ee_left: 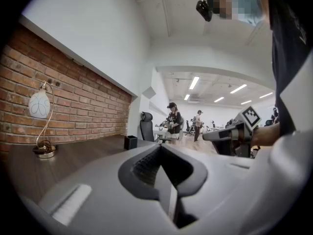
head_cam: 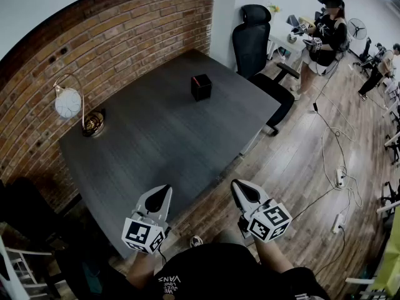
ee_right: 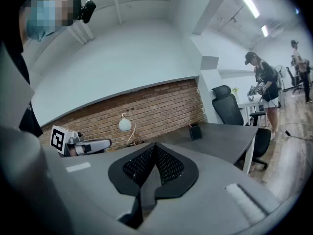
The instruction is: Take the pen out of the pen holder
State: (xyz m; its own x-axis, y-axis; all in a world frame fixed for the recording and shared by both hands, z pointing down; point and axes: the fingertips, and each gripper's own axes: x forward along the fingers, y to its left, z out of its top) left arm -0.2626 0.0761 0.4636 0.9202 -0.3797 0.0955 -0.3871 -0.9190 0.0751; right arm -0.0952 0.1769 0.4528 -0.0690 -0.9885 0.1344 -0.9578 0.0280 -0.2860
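A small black pen holder (head_cam: 201,87) stands on the far part of the dark grey table (head_cam: 156,142). A bit of red, the pen (head_cam: 201,77), shows at its rim. Both grippers hover at the table's near edge, well short of the holder. My left gripper (head_cam: 164,190) is shut with nothing in it, and so is my right gripper (head_cam: 237,185). The left gripper view shows its jaws (ee_left: 160,148) pressed together, the holder (ee_left: 130,142) far ahead. In the right gripper view the jaws (ee_right: 155,147) meet too, with the holder (ee_right: 195,130) distant.
A desk lamp with a white globe (head_cam: 69,103) and brass base (head_cam: 94,124) stands at the table's left by the brick wall. A black office chair (head_cam: 256,36) sits at the far corner. Cables and power strips (head_cam: 339,179) lie on the wood floor. Other people stand beyond.
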